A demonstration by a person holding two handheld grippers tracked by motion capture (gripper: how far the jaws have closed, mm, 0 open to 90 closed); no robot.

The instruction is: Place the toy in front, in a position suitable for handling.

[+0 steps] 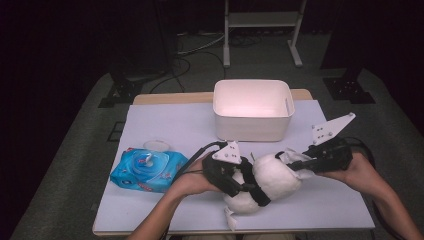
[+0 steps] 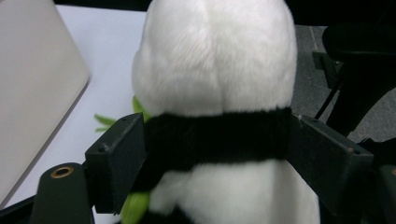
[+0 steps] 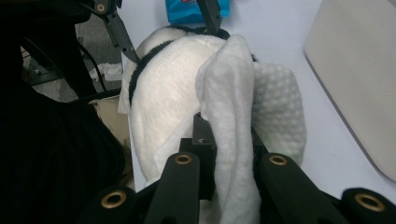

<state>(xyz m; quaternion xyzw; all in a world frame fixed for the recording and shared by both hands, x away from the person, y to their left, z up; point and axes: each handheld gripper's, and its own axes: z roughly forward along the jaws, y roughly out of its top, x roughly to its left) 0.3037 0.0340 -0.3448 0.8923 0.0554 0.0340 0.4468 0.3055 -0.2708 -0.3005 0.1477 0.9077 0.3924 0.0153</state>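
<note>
Wiping a plush panda appears to be the work in hand, and it looks partway through. From largest to smallest: a white table (image 1: 165, 125) carries an empty white tub (image 1: 252, 110) at the back, the plush panda (image 1: 265, 182) lying near the front edge, and a blue pack of wet wipes (image 1: 147, 170) to its left. Left gripper (image 2: 217, 140) straddles the panda's black band, its jaws set wide against both sides, steadying the toy. Right gripper (image 3: 231, 158) is closed on a white wipe (image 3: 233, 107), which drapes over the panda's fur. Judging by this, the wiping is under way; nothing sits in the tub yet
</note>
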